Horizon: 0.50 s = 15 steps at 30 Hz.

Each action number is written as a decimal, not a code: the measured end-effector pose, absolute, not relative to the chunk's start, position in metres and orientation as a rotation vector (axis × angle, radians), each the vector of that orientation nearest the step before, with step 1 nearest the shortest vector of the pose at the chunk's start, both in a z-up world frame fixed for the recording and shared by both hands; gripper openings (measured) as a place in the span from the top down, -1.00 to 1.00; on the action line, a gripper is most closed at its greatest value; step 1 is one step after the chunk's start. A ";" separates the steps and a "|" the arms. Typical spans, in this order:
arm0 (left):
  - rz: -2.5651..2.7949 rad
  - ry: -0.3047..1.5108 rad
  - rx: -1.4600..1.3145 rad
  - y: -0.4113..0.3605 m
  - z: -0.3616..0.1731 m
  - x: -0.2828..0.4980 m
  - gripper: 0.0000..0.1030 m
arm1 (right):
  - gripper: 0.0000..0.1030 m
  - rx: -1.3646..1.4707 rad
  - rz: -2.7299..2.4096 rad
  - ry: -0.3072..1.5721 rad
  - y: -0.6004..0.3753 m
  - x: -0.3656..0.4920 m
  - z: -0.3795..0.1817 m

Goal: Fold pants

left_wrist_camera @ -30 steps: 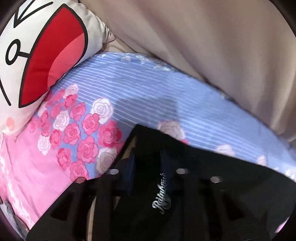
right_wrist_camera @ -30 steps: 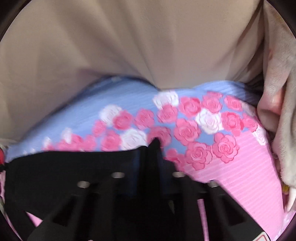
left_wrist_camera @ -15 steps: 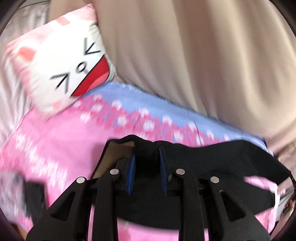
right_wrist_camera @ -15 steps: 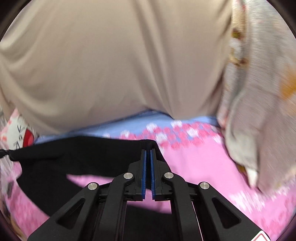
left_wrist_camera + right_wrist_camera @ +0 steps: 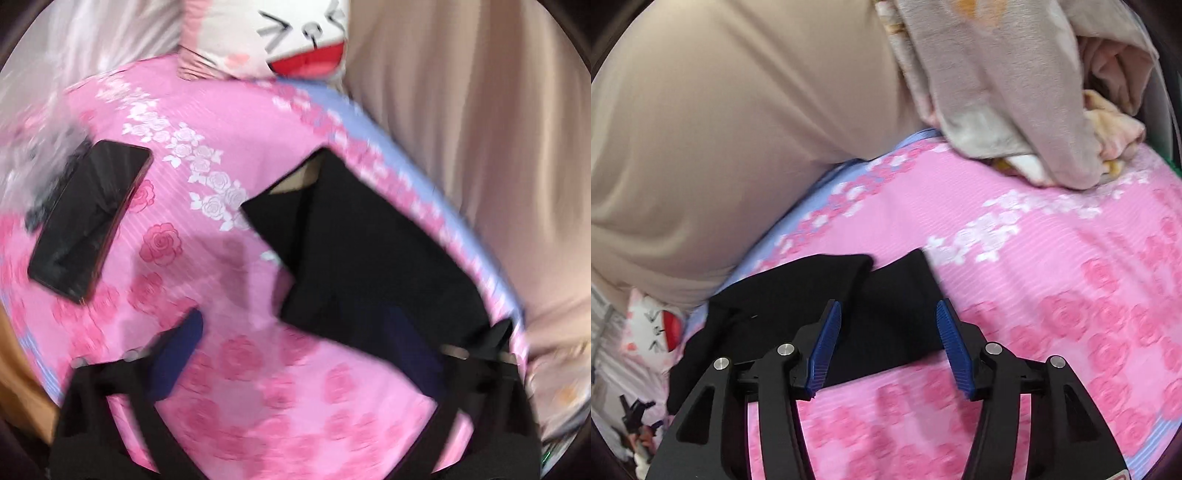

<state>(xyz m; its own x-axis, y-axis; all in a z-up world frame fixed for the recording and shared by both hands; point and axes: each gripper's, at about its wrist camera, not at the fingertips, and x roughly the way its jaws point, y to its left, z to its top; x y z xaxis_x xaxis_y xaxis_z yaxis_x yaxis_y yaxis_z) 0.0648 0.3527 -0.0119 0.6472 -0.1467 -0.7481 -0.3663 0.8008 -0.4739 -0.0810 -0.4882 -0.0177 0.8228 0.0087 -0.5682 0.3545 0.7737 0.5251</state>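
The black pants [image 5: 373, 254] lie folded on the pink rose-print bed cover [image 5: 207, 258], near its far blue-striped edge. In the right wrist view the pants [image 5: 798, 295] lie just beyond the fingers. My left gripper [image 5: 295, 354] is open wide and empty, above the cover beside the pants. My right gripper [image 5: 886, 343] is open and empty, its blue pads over the near part of the pants.
A black phone [image 5: 88, 218] lies on the cover at the left. A white cat-face cushion [image 5: 295, 37] sits at the far end. A beige curtain [image 5: 720, 110] hangs behind the bed. A heap of grey and pink cloth [image 5: 1015, 92] lies at the right.
Both grippers have opened and let go of the pants, which now lie on the cover. Both have pulled back and up, so more of the bed shows.
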 end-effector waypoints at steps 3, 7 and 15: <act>0.089 0.894 -0.744 0.334 -0.018 0.073 -0.90 | -0.38 0.729 -0.113 0.600 -0.474 -0.062 -0.025; 0.018 0.962 -0.850 0.305 -0.043 0.087 -0.90 | -0.38 0.853 -0.010 0.675 -0.462 -0.018 -0.053; 0.110 0.985 -0.754 0.286 -0.053 0.131 0.22 | 0.83 0.776 0.019 0.707 -0.430 0.043 -0.052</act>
